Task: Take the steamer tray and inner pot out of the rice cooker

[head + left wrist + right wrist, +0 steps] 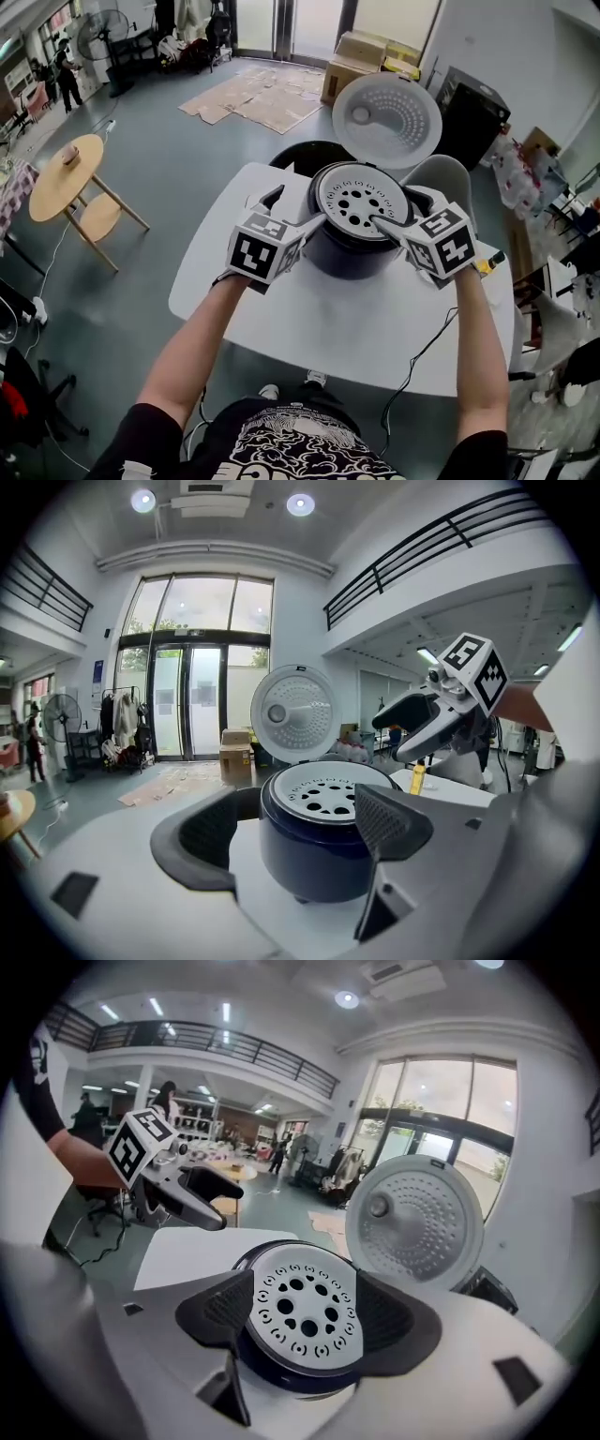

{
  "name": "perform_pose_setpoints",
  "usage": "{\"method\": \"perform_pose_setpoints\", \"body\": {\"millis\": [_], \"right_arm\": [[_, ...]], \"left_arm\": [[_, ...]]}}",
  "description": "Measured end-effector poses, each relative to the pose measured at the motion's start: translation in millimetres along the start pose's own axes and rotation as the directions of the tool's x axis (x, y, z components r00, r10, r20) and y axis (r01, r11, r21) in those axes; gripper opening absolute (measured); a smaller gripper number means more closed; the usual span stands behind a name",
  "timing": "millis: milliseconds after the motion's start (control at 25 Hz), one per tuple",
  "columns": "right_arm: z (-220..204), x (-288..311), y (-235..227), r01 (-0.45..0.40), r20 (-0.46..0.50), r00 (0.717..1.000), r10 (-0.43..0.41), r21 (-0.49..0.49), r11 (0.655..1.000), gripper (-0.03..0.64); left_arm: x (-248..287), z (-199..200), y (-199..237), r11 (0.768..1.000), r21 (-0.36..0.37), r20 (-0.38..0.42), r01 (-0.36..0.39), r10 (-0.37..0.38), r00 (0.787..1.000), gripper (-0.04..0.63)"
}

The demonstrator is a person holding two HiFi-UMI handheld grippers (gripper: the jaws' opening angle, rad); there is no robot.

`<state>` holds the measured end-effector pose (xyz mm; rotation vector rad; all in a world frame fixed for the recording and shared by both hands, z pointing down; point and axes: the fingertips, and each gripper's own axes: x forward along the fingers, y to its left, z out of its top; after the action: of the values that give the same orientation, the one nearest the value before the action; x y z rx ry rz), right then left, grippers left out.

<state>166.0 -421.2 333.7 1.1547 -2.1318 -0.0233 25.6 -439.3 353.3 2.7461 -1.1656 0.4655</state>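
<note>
Ahead of right tool point(394, 208), steamer tray point(352, 199)

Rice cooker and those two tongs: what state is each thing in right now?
Lid: open, standing upright.
Steamer tray: seated in the top of the rice cooker, not lifted.
Left tongs: open, jaws apart at the rice cooker's left side.
Right tongs: open, the tray between its jaws.

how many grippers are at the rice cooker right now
2. The left gripper is at the left side of the rice cooker, jaws apart. The right gripper is at its right side, jaws apart around the steamer tray. Neither is hidden.
</note>
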Motion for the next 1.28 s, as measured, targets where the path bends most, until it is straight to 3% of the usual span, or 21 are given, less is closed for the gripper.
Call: {"method": "perform_pose_setpoints", "body": {"millis": [200,360,520,800,1280], "right_arm": [[-9.4,47.5,-25.9,-0.148,-0.08,0.987,0.14,-0.106,0.983,0.362],[-18.0,88.5,-36.0,-0.257,-0.178,0.959,0.221,-0.21,0.943,0.363],[-26.8,128.2,-36.2,-0.384,-0.275,0.906,0.322,-0.212,0.898,0.362],[-62.5,157.4,-40.3,-0.554,-0.422,0.79,0.445,-0.179,0.813,0.36],[-79.9,184.5,-30.8,-0.674,-0.552,0.656,0.516,-0.12,0.729,0.345]], "left_arm": [[31.5,6.9,13.2,0.998,-0.013,-0.015,-0.058,0.058,0.998,0.383],[49.9,7.4,31.2,0.995,-0.016,-0.03,-0.099,0.098,0.995,0.383],[64.0,2.9,46.8,0.991,-0.025,-0.045,-0.135,0.134,0.99,0.383],[88.8,-2.3,39.9,0.984,-0.034,-0.059,-0.177,0.175,0.983,0.383],[89.1,-19.9,43.8,0.966,-0.074,-0.084,-0.248,0.242,0.967,0.383]]}}
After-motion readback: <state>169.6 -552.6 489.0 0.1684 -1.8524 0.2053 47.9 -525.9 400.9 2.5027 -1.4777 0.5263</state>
